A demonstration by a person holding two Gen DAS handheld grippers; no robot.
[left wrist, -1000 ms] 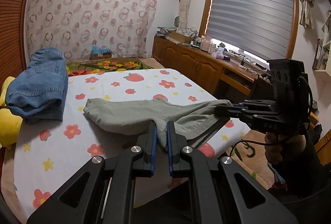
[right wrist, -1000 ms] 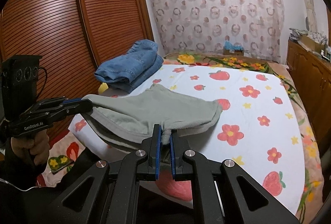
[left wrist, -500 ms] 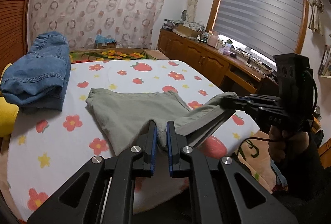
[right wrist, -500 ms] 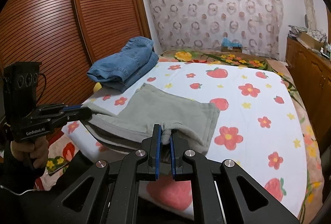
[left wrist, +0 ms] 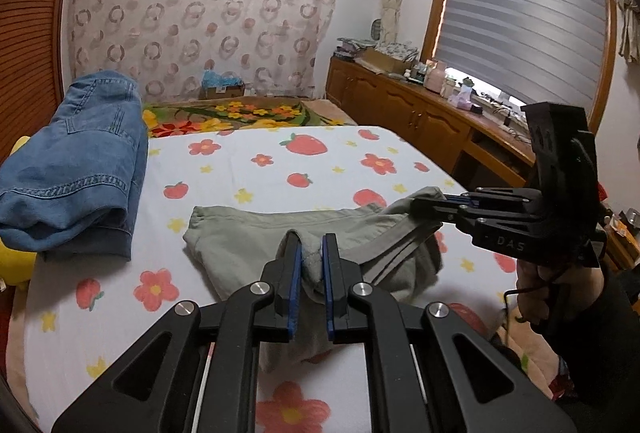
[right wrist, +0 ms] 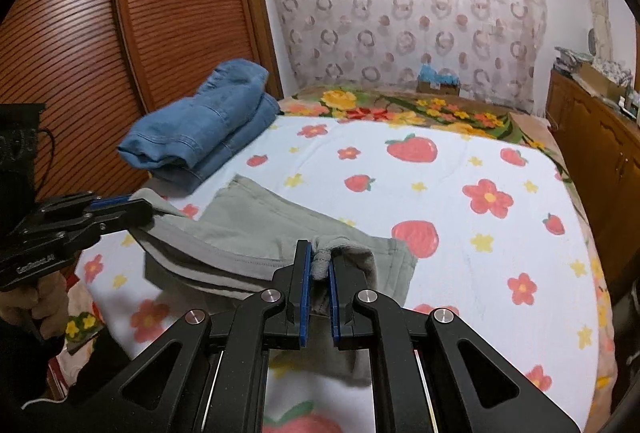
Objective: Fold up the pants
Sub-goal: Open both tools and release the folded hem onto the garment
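Note:
Grey-green pants (left wrist: 256, 233) lie partly folded on the flowered bed sheet (left wrist: 248, 161), their far part flat and the near edge lifted. My left gripper (left wrist: 311, 253) is shut on a bunched piece of the near edge. My right gripper (right wrist: 319, 265) is shut on another bunch of the same edge. In the left wrist view the right gripper (left wrist: 424, 203) holds the pants at the right. In the right wrist view the left gripper (right wrist: 136, 211) holds the pants (right wrist: 256, 225) at the left. The striped edge hangs between them over the bed's near side.
Folded blue jeans (left wrist: 76, 169) sit on the bed's left side, also in the right wrist view (right wrist: 204, 125). A wooden cabinet (left wrist: 420, 117) with clutter runs along the right under the window. A slatted wardrobe (right wrist: 120, 33) stands at the left. A flowered blanket (left wrist: 240, 113) lies at the bed's far end.
Both grippers have pulled the held edge of the pants toward the near side of the bed. The pants have gone from lifted and draped to mostly flat on the sheet.

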